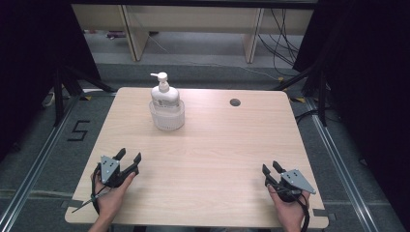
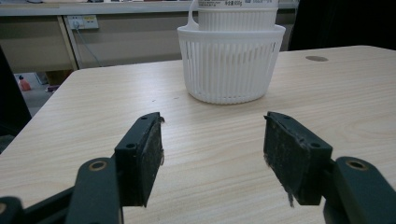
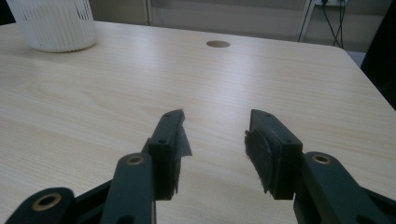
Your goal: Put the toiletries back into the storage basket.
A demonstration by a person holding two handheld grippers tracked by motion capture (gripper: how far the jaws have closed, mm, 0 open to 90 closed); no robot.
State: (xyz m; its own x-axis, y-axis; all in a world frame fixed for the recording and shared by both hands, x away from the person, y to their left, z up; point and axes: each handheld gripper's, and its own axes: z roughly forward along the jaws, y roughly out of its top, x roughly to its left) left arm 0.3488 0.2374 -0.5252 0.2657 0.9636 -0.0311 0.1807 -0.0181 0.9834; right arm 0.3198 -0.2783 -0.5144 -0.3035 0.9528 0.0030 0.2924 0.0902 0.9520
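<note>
— Black jaws first: how do they stand?

— Left gripper (image 1: 129,161) is spread wide over bare wood, gripping nothing; right gripper (image 1: 270,168) is parted more narrowly, also empty.

— And the target?

— Straight ahead of the left gripper, well apart from it: a white basket (image 2: 231,65) with a pump bottle (image 1: 165,93) standing inside. From the right gripper it lies far off to the left.

— Progress?

— I'd judge nothing is begun; reach, grasp and lift all remain.

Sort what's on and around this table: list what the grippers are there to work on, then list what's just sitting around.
In play:
pump bottle
white slatted basket holding it
left gripper, jaws open
right gripper, jaws open

Just there:
cable hole in the table
wooden shelving behind
floor cables
</note>
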